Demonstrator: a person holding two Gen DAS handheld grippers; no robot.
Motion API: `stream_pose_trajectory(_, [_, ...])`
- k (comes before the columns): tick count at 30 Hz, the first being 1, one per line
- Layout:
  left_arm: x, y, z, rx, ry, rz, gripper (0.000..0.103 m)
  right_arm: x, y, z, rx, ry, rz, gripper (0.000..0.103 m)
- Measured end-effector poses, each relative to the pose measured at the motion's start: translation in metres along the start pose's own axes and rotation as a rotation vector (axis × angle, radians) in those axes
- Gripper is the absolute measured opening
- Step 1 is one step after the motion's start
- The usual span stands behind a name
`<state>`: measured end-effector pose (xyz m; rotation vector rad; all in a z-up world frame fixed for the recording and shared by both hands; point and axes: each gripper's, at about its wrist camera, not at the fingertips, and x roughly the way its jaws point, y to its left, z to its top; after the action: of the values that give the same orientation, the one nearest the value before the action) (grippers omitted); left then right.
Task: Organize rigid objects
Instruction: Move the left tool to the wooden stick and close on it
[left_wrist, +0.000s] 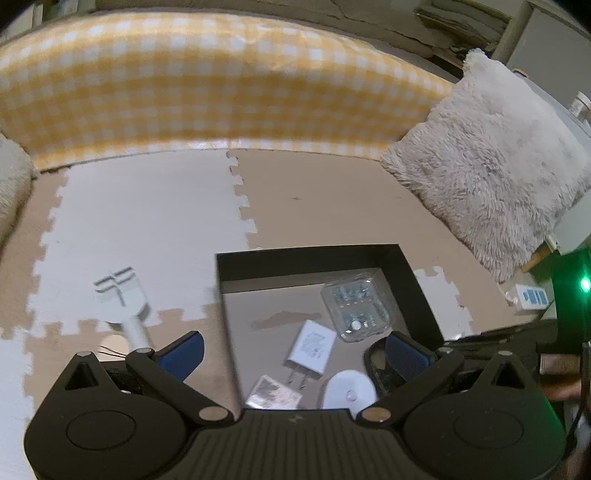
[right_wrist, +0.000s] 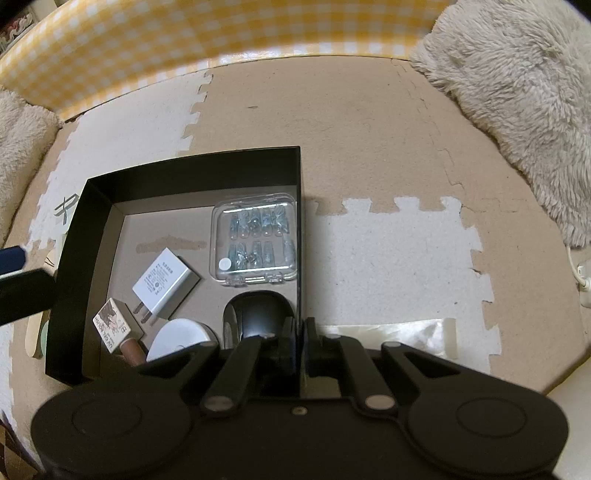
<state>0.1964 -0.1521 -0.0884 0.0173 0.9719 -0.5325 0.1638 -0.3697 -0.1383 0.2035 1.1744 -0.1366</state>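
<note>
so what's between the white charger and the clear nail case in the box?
Nothing: bare box floor separates the charger and nail case, clearest in the right wrist view.

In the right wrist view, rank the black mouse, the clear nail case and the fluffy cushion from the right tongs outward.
1. Black mouse, just beyond the right tongs, inside the box.
2. Clear nail case, farther back along the box's right wall.
3. Fluffy cushion, outside the box, far right.
</note>
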Motion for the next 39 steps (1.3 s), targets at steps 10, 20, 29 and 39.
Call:
stream_pose_trajectory(10, [-0.031, 0.037, -0.001, 0.025, -0.044, 0.058, 0.103, 0.000, -0.001, 0.000, -0.001, 0.000, 0.000, 0.004])
stream_pose_trajectory(20, [-0.028, 0.084, -0.013, 0.004, 0.019, 0.131, 0.103, 0.000, -0.001, 0.000, -0.004, 0.000, -0.003, 0.004])
stream_pose_trajectory(29, [0.001, 0.119, -0.033, -0.068, 0.133, 0.167, 0.102, 0.001, 0.000, 0.000, -0.005, 0.002, -0.005, 0.004])
stream_pose_trajectory(39, [0.026, 0.130, -0.044, -0.094, 0.231, 0.173, 0.065, 0.000, 0.000, -0.001, -0.006, 0.002, -0.006, 0.004])
